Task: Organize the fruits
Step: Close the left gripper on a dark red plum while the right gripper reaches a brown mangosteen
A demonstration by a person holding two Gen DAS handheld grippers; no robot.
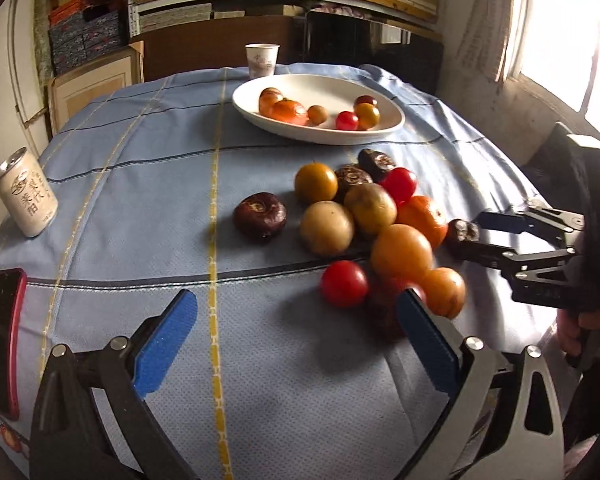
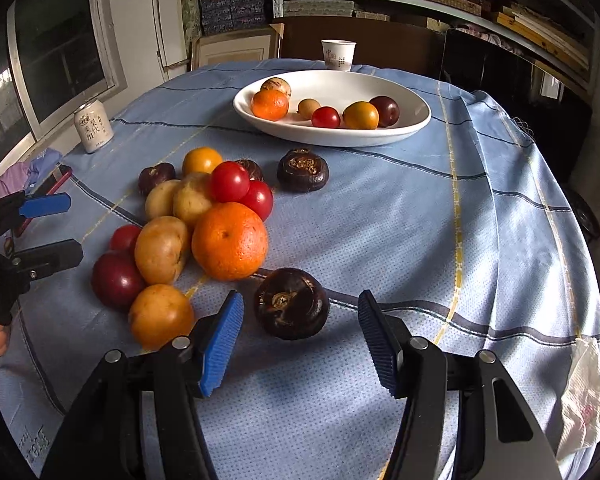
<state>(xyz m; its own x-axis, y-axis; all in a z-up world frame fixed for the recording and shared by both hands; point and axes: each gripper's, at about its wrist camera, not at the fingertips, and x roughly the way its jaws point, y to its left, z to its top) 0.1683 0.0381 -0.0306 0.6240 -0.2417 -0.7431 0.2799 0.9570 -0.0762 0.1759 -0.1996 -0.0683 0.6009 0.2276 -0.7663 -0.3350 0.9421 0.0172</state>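
A pile of loose fruit lies on the blue tablecloth: an orange (image 2: 230, 240), red tomatoes (image 1: 344, 284), yellow-brown fruits (image 1: 326, 226), dark plums and dark water chestnuts. A white oval bowl (image 1: 320, 138) (image 2: 340, 139) at the back holds several fruits. My left gripper (image 1: 296, 320) (image 2: 66, 230) stands wide open at the near side of the pile, with a tomato just beyond its tips and a dark plum (image 1: 382, 312) against its right finger. My right gripper (image 2: 300, 320) (image 1: 480, 236) is open around a dark water chestnut (image 2: 292, 304) (image 1: 464, 232), and its pads stand apart from it.
A drink can (image 1: 26, 192) (image 2: 93, 126) and a red-cased phone (image 1: 2, 340) sit at the left of the table. A paper cup (image 1: 262, 60) (image 2: 338, 54) stands behind the bowl. A crumpled tissue (image 2: 584, 392) lies at the right edge. Shelves and a chair back line the far wall.
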